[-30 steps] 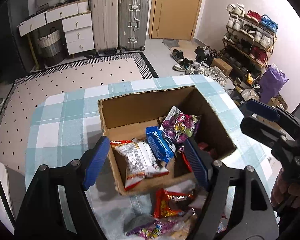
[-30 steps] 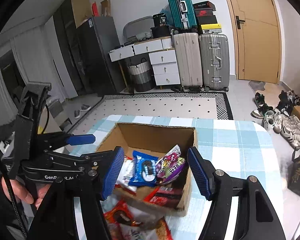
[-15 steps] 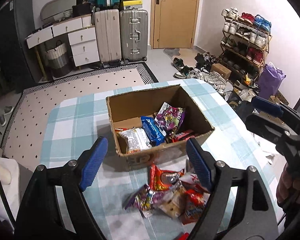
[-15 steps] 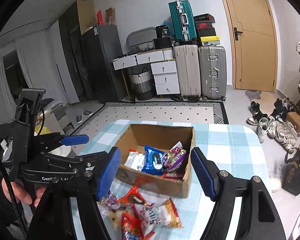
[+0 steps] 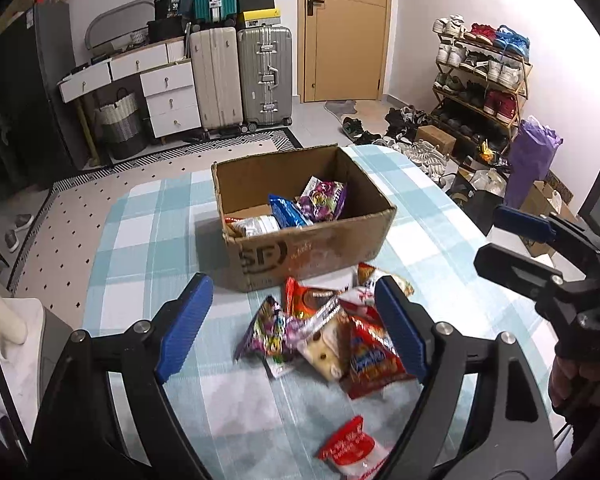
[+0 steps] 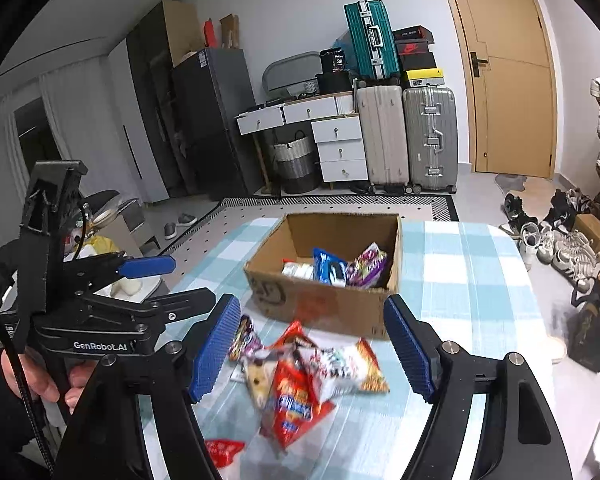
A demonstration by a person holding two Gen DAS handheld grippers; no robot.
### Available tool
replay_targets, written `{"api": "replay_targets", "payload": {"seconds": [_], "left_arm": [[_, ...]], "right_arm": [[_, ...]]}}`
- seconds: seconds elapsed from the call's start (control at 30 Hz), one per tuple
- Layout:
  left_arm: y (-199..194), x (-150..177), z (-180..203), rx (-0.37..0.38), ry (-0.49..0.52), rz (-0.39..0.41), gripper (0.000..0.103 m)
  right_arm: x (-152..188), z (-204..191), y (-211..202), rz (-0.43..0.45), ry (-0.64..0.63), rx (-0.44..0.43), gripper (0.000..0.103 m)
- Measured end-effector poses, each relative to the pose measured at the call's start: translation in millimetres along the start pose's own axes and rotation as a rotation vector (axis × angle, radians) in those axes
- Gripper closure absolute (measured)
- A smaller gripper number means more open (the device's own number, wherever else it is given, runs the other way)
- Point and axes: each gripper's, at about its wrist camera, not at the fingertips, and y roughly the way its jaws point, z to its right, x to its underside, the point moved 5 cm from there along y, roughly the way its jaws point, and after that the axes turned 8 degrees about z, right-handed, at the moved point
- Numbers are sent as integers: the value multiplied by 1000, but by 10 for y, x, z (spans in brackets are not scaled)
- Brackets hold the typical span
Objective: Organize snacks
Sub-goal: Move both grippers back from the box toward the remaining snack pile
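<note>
The left gripper (image 5: 292, 326) is hanging over the checked tablecloth (image 5: 148, 248) with its jaws spreading wider and gripping nothing; the loose heap of snack packets (image 5: 324, 332) is lying on the cloth below and between its blue pads (image 5: 184, 324), not touching them. Within that heap, a purple candy bag (image 5: 268, 332) is sitting nearer the left pad, an orange-red packet (image 5: 304, 300) is lying just ahead of the gap, and a red chip bag (image 5: 370, 358) is lying partly under the right pad. A separate red-and-white packet (image 5: 348, 448) is resting nearer the camera than the pads, apart from the heap. Well ahead of the jaws, the open cardboard box (image 5: 312, 252) is standing on the cloth, holding a blue cookie packet (image 5: 286, 210), a purple bag (image 5: 324, 200) and a silvery packet (image 5: 256, 226) leaning along its near wall. The right gripper (image 6: 310, 346) is likewise opening, empty, with the same heap (image 6: 312, 368) lying under and between its pads and the box (image 6: 324, 300) just beyond them. To the left of those jaws, a hand (image 6: 40, 380) is holding the other tool.
</note>
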Motion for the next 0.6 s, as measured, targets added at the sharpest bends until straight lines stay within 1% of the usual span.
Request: {"api": "replay_targets", "payload": {"seconds": [0.07,0.23,0.33,0.43,0.47,0.53,0.6], "left_arm": [[-75,79,34,1,1,4,20],[-230,293,95,11,9,-2,19],[-327,428,110,6,15,-8,17],[-397,548,107,0,0,-16,9],[-421,595,104,0,-11,-17,3],[-443,690,77,1,-36,-22,1],[-455,777,70,5,-51,-31,1]], "right_arm": [[123,-32,-89,-10,20,-1,27],[287,-85,-207,-17,35,-6,27],[424,-101,-299,-28,63,-15,27],[546,-99,-385,-35,76,-9,27],[589,-104,-425,-35,84,-7,27],[653,-100,-470,-37,101,-9,22],[733,-120,-537,-34,105,-9,22]]}}
